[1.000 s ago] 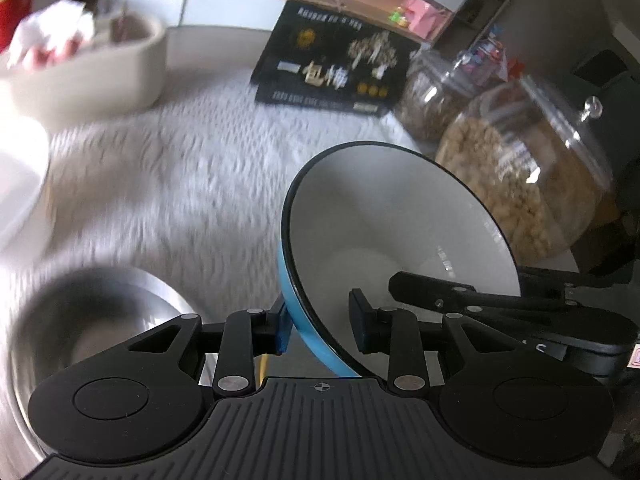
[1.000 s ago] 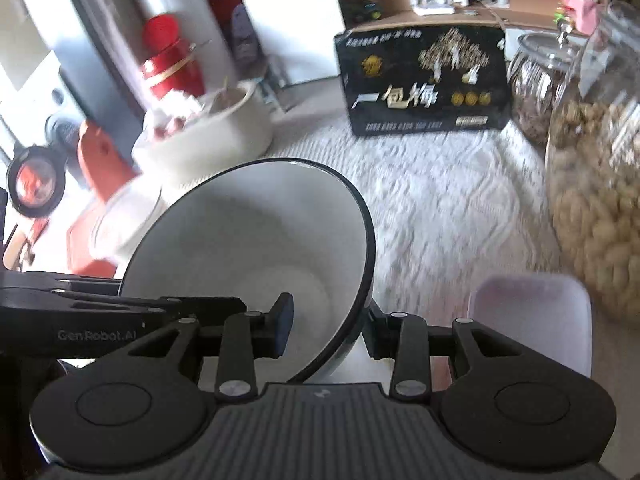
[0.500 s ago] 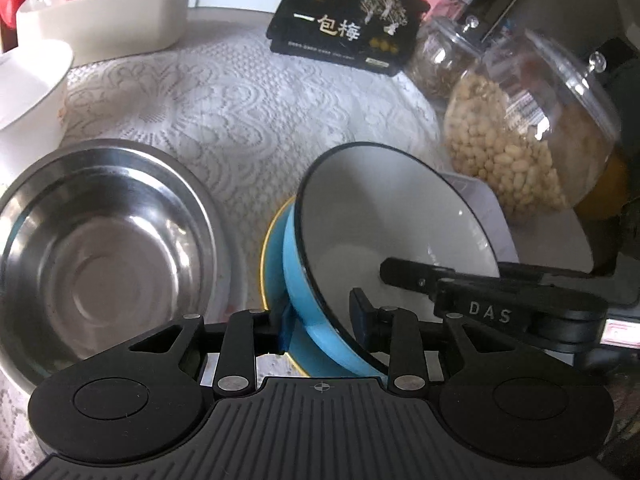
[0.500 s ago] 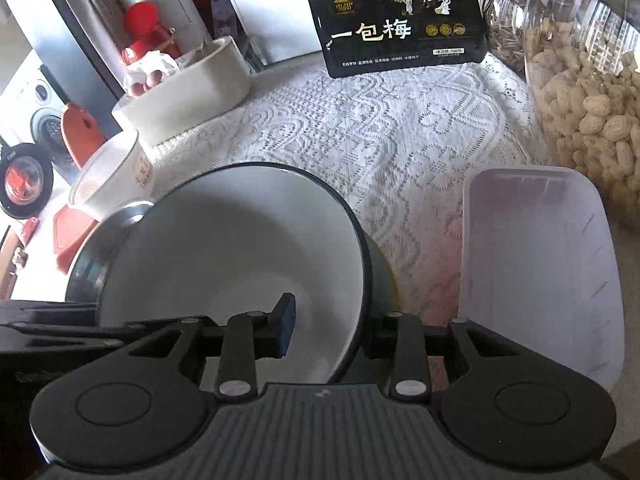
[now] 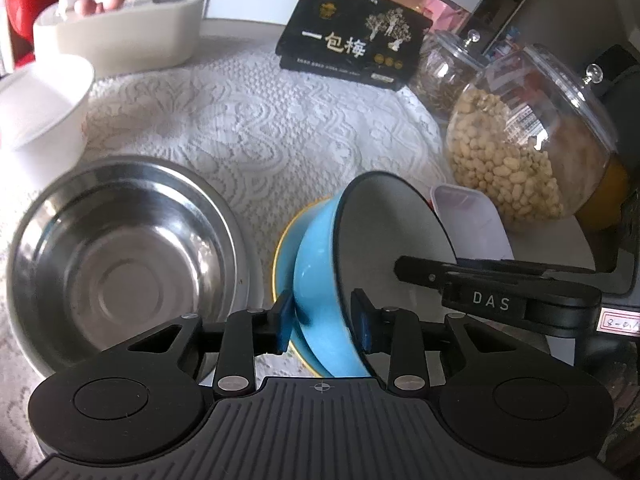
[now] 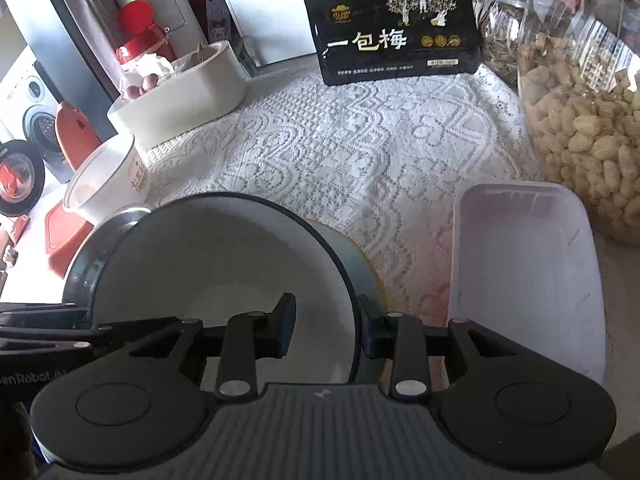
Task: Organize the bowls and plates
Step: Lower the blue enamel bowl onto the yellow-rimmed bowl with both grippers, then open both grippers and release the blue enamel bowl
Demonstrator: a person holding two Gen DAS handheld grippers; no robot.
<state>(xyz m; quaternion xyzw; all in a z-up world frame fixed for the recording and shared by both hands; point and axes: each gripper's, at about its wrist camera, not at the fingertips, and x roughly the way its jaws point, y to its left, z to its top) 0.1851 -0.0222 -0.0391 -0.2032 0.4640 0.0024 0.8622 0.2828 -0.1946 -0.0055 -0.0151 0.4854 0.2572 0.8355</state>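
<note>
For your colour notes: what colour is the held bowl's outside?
Light blue bowl, clearest in the left wrist view.

From my left camera, the steel bowl (image 5: 120, 256) sits near on the left. Just right of it I see the tilted bowl (image 5: 320, 280), resting in a plate (image 5: 282, 252) on the lace cloth (image 5: 260, 120). Right of that lies a plastic tray (image 5: 472, 220), and behind the tray stands the peanut jar (image 5: 528, 140). Far in the middle stands a box (image 5: 352, 48), and far left a tub (image 5: 120, 32).
</note>
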